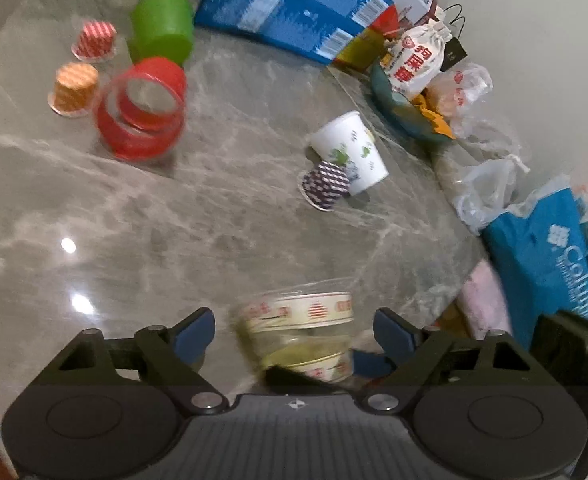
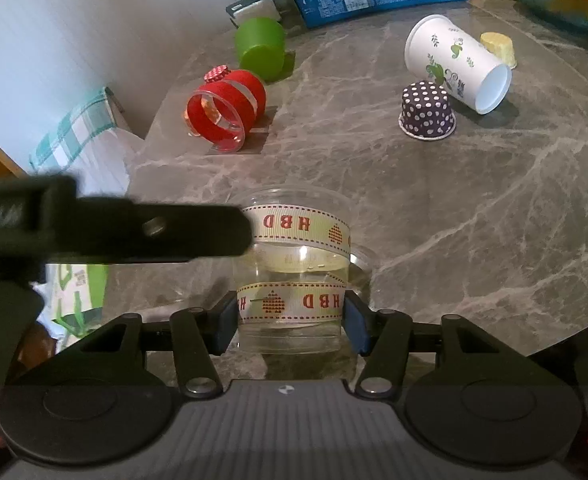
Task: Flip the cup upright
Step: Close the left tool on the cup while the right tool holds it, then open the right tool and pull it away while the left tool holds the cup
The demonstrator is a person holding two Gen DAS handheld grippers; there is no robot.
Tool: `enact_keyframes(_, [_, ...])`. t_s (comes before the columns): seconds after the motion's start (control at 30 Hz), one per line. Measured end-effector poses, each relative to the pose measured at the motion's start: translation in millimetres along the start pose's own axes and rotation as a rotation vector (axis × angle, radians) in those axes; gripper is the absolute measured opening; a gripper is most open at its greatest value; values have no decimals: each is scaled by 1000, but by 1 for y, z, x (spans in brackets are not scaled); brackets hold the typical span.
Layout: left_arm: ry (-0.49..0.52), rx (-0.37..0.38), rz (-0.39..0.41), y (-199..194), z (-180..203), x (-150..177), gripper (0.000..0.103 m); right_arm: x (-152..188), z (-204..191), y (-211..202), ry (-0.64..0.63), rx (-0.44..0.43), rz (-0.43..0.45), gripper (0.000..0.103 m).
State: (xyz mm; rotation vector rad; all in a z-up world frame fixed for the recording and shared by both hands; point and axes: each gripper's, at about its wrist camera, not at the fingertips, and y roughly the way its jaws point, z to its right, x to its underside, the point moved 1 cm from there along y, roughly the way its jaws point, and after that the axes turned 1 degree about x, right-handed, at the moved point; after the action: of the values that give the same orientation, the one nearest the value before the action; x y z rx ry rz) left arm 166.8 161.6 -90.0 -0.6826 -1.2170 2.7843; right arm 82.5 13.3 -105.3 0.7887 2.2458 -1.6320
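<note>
**Clear ribbon cup gripped by the right gripper, left gripper open around it**

In the right wrist view the right gripper [image 2: 290, 316] has its two blue pads pressed against opposite sides of the clear cup [image 2: 294, 276], which is wrapped with two cream ribbon bands printed in red letters. The cup sits right between the fingers, close to the camera, over the near part of the grey marble table [image 2: 474, 208]. Whether it stands mouth up or mouth down is hard to tell through the clear wall. The black body of the left gripper [image 2: 142, 232] crosses in from the left, its tip touching or just in front of the cup's upper band.

In the left wrist view the left gripper [image 1: 294, 332] has its fingers spread wide, with the same cup [image 1: 298, 332] blurred between them and touching neither pad clearly.

Farther off, a white paper cup [image 2: 458, 64] lies on its side beside a dotted cupcake liner [image 2: 428, 110]. On the far left lie a red cup [image 2: 226, 108] and a green cup [image 2: 260, 46]
</note>
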Motion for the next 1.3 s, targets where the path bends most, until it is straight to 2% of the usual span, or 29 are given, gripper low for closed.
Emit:
enact_keyframes(0.17, [-15,3,-38,19,5,1,87,3,10,0,26,-47,5,57])
enact_keyframes(0.23, [-25,-13,-52,25,5,1,82,3,11,0,32,-62,3,57])
enact_keyframes(0.37, [-4,-49,-50,30,10,1,82,4,12,1,38,-80,-1,57])
enact_keyframes(0.43, [-3,-69,-51,31,11,1,74,4,13,1,38,-84,1,57])
enact_keyframes(0.5, [0,-84,-51,32,11,1,71,4,13,0,41,-88,3,57])
enact_keyframes(0.77, [6,-92,-42,32,12,1,67,8,13,-4,22,-92,5,59])
enact_keyframes(0.83, [8,-94,-40,32,13,1,67,10,13,-6,21,-97,7,68])
enact_keyframes(0.97, [8,-91,-39,32,13,1,67,16,14,-12,1,-77,20,93])
enact_keyframes(1.13, [26,-81,-34,31,14,2,66,30,31,-30,46,-95,69,97])
enact_keyframes(1.2, [39,-70,-22,30,14,3,66,39,40,-43,58,-82,122,101])
enact_keyframes(1.3, [57,-45,3,27,15,5,66,52,59,-59,117,-83,194,101])
